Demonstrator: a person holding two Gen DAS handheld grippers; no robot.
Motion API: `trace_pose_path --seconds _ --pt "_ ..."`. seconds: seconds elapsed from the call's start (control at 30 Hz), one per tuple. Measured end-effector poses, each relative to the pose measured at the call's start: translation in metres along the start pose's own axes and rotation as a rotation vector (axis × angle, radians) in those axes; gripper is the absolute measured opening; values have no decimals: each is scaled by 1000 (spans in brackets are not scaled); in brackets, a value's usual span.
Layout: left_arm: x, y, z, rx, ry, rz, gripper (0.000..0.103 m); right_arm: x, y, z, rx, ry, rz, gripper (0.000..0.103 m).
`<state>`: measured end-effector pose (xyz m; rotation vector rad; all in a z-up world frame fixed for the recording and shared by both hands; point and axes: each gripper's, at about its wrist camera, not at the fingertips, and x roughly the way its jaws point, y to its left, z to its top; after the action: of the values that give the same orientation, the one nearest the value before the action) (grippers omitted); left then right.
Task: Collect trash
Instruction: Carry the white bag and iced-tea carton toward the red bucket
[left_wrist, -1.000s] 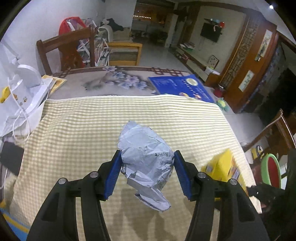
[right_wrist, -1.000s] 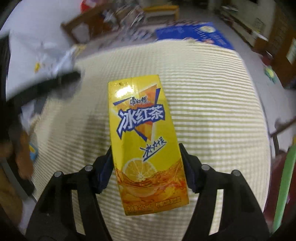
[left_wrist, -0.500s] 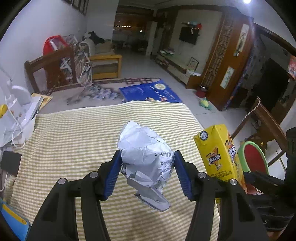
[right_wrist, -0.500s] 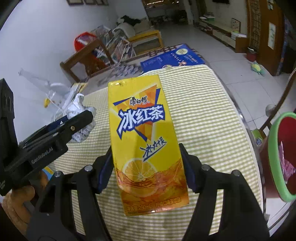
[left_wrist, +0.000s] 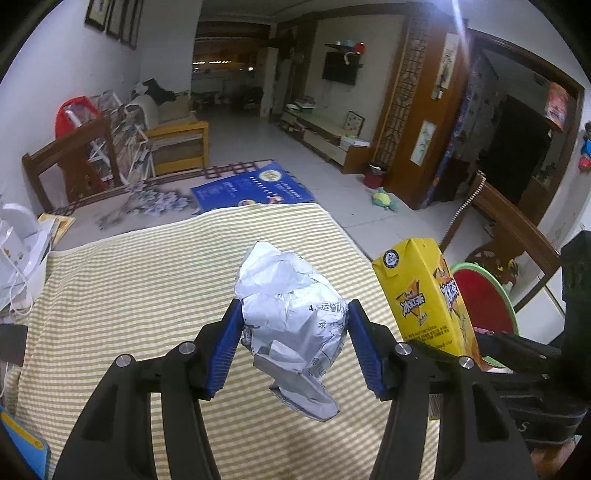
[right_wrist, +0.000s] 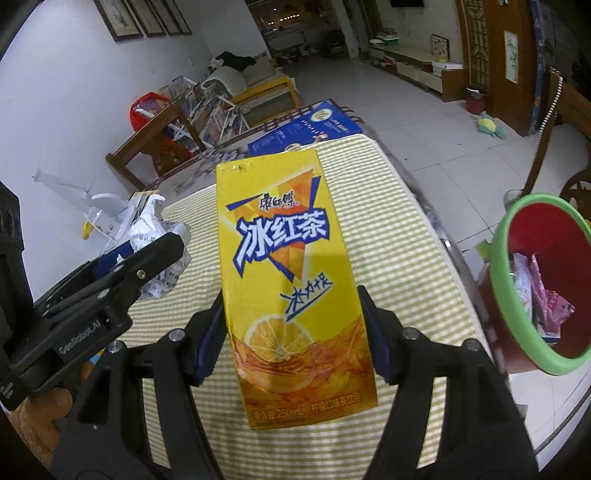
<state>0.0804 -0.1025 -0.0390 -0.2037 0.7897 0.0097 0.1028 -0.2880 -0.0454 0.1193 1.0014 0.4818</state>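
My left gripper is shut on a crumpled ball of grey-white printed paper, held above the yellow-striped tablecloth. The right gripper is shut on a yellow iced-tea carton, upright between its blue pads. That carton also shows at the right of the left wrist view, and the left gripper with the paper appears at the left of the right wrist view. A red bin with a green rim stands just off the table's right edge, holding pink wrappers.
White objects and cables lie at the table's left edge. A blue booklet lies on the far part of the table. Wooden chairs stand right of the table and behind it. A hand holds the left gripper.
Both grippers have swung to the right and risen with their loads. The red bin has come into fuller view on the right, and the carton now shows beside the paper ball.
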Motion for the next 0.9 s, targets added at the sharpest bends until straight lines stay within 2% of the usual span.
trace_pose_path --seconds 0.4,0.9 --pt "5 -53 -4 64 24 -41 54 -30 -56 -10 91 -30 -40 64" --pt "7 -106 -9 108 40 -57 55 -53 -105 -16 130 -43 -46 64"
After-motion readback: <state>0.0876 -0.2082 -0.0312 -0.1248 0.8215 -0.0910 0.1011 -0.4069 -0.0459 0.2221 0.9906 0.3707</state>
